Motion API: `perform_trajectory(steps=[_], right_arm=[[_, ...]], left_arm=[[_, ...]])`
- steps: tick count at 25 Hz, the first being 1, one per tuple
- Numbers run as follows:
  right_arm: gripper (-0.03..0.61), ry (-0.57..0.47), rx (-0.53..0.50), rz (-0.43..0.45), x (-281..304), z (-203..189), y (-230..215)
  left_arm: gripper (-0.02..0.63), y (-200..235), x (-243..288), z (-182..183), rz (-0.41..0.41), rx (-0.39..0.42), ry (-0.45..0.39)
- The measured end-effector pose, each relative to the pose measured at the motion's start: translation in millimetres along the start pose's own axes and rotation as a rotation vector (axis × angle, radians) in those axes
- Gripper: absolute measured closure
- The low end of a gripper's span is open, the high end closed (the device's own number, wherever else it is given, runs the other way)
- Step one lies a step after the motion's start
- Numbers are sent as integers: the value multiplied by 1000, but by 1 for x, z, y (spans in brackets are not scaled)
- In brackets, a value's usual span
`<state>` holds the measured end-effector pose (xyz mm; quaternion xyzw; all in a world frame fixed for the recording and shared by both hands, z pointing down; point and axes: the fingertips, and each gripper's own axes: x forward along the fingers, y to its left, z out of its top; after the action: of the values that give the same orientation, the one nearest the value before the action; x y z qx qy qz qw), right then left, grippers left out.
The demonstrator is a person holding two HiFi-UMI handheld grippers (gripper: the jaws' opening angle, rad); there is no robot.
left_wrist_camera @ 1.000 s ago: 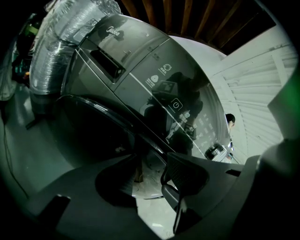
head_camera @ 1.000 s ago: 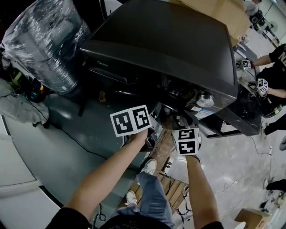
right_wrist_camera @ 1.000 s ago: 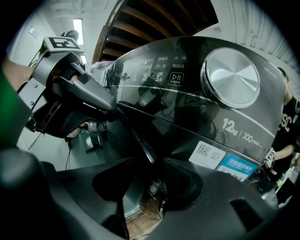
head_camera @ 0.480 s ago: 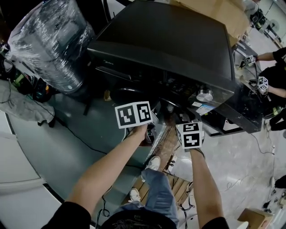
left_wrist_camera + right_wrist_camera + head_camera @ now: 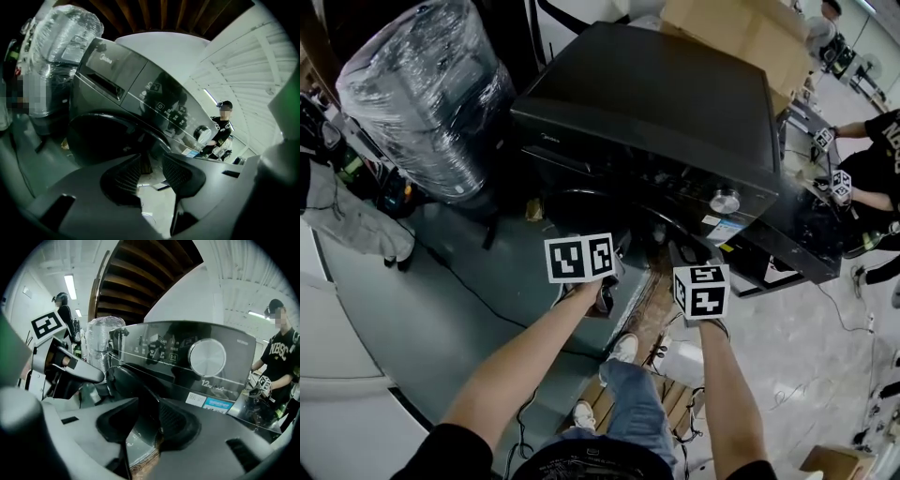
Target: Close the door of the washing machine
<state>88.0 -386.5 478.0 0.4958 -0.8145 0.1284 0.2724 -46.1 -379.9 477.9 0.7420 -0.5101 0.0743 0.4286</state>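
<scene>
The black washing machine (image 5: 666, 94) stands before me, its round dark door (image 5: 105, 136) low on the front, under the control panel with a silver dial (image 5: 206, 357). The door looks nearly flush with the front; I cannot tell whether it is latched. My left gripper (image 5: 152, 161) hovers before the door, its jaws closing with only floor showing between them. My right gripper (image 5: 149, 411) is under the dial, its jaws also closing; the door's rim (image 5: 136, 387) curves past beyond the gap, untouched. In the head view both marker cubes (image 5: 579, 258) (image 5: 701, 291) hang just short of the machine's front.
A plastic-wrapped drum (image 5: 422, 94) stands left of the machine and a cardboard box (image 5: 750, 37) behind it. A person (image 5: 877, 141) works at the right by a dark bench (image 5: 811, 234). My shoe (image 5: 614, 349) and a wooden pallet (image 5: 661, 394) lie below.
Both grippers have drawn back a little from the machine's front, the right one also rising. The head view now takes in more of the machine's front.
</scene>
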Motion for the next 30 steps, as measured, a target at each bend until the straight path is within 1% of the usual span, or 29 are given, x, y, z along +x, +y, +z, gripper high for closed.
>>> perform_trajectory(steps=[6,9,15,19,22,25,30], right_arm=[[458,-53,18,-14,-38,17,13],[468,-71,26,-20,-57,22,20],[485,-119,27,-33,-97,38,33],[489,-152,25,-35,-125,44,42],[495,-177,27,-37,-146,48,48],[505,-201,29,-42,-170,50,56],[515,-229,31,-42,-206,53,76]], left_arm=[[469,-11,-35,0,5,90,-25],[492,-17,-54,-1,12,128,-38],[497,-32,-90,-2,-3,228,-61],[502,-41,-117,0,1,291,-94],[509,-49,-139,1,13,358,-124],[520,-54,-161,-4,28,418,-147],[523,-61,-200,-15,42,497,-172]])
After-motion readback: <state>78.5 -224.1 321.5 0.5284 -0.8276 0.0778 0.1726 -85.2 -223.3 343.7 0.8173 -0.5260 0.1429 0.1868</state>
